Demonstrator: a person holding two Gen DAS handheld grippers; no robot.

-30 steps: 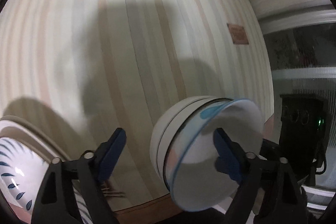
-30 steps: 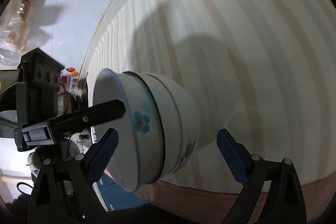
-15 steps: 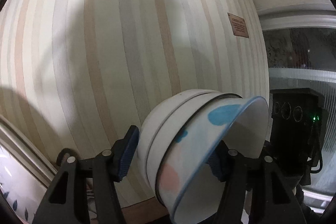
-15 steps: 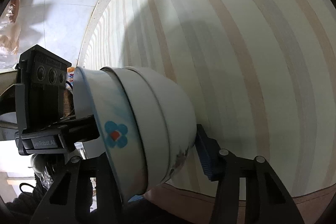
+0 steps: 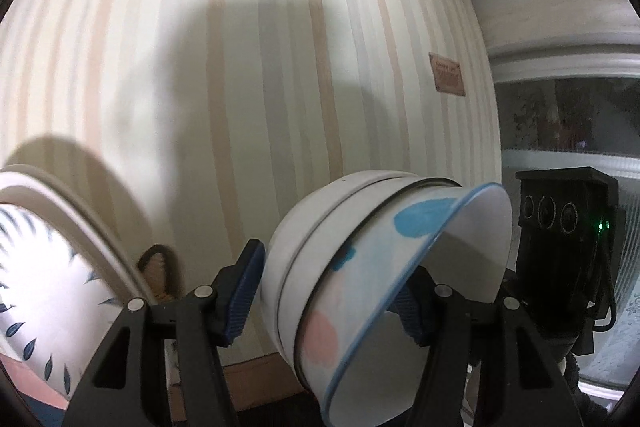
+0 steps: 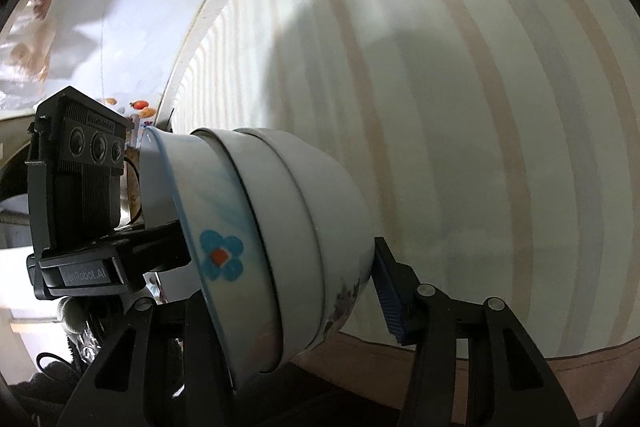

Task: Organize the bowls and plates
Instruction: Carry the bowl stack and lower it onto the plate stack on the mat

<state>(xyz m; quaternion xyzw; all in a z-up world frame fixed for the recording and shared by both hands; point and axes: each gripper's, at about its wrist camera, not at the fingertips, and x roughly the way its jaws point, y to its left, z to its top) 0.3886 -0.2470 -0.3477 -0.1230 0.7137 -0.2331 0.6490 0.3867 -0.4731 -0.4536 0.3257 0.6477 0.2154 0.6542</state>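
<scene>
A stack of three nested bowls (image 5: 360,267) is held in the air between both grippers, tilted on its side. The top bowl is white with blue and pink spots and a blue rim. My left gripper (image 5: 328,295) is shut on the stack from one side. My right gripper (image 6: 288,287) is shut on the same stack (image 6: 280,227) from the opposite side. A plate with a blue leaf pattern (image 5: 44,279) shows at the left edge of the left wrist view.
Below lies a striped cream tablecloth (image 5: 240,67) with a brown label (image 5: 448,73). A window (image 5: 568,131) is at the right. Each gripper's black camera housing (image 5: 564,227) shows in the other's view, as in the right wrist view (image 6: 80,167).
Both grippers closed from open onto the bowl stack. The stack has lifted and shifted; the leaf plate came back into the left view.
</scene>
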